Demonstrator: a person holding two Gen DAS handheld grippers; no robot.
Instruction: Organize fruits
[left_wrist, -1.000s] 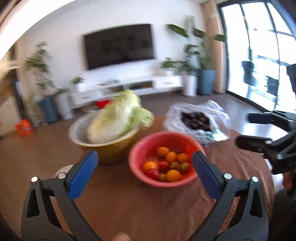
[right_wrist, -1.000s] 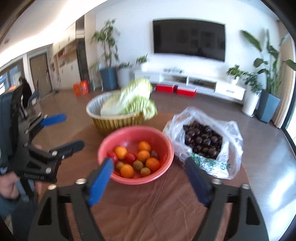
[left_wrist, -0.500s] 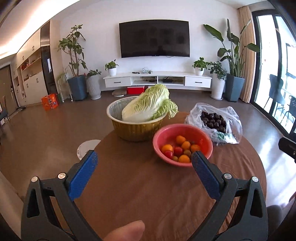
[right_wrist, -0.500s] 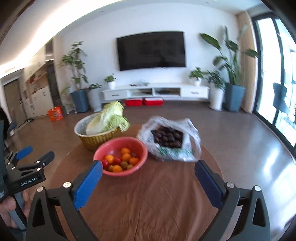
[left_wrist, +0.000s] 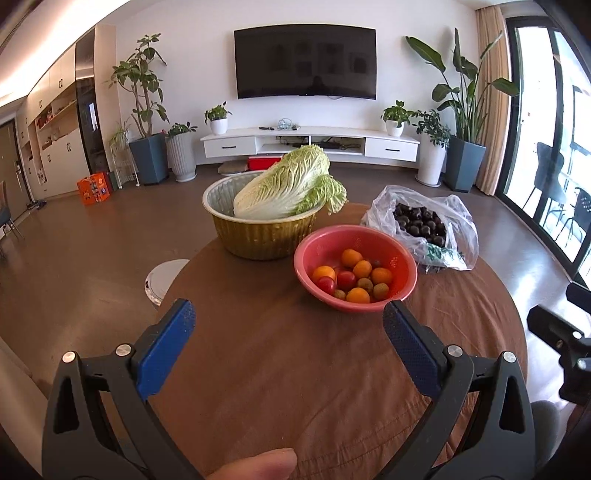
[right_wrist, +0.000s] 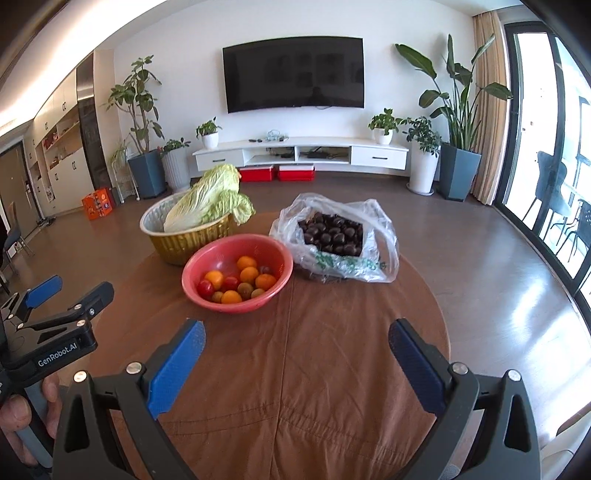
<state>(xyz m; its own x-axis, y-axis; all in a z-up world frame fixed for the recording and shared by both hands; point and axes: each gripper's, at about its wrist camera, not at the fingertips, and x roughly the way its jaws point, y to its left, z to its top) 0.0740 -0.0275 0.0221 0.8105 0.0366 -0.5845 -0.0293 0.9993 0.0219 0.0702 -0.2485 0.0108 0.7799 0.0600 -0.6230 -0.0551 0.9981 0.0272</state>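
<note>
Above the near edge of the counter (right_wrist: 332, 369), my left gripper (left_wrist: 288, 325) and right gripper (right_wrist: 295, 343) have jaws wide apart, holding nothing. Farther, small fruits (right_wrist: 236, 282) lie in the red bowl (right_wrist: 207, 258); dark fruits (right_wrist: 330, 234) remain bagged beside it, so the sorting could be beginning or ended.

Small orange and red fruits (left_wrist: 351, 277) in pink bowl (left_wrist: 402, 258)

We see a dark television (right_wrist: 293, 73) on the white wall above a long white cabinet (right_wrist: 301, 153), with two red boxes (right_wrist: 277, 172) on the floor beneath it. Potted plants (right_wrist: 460, 110) stand on both sides, and an orange box (right_wrist: 97, 204) sits far left.
</note>
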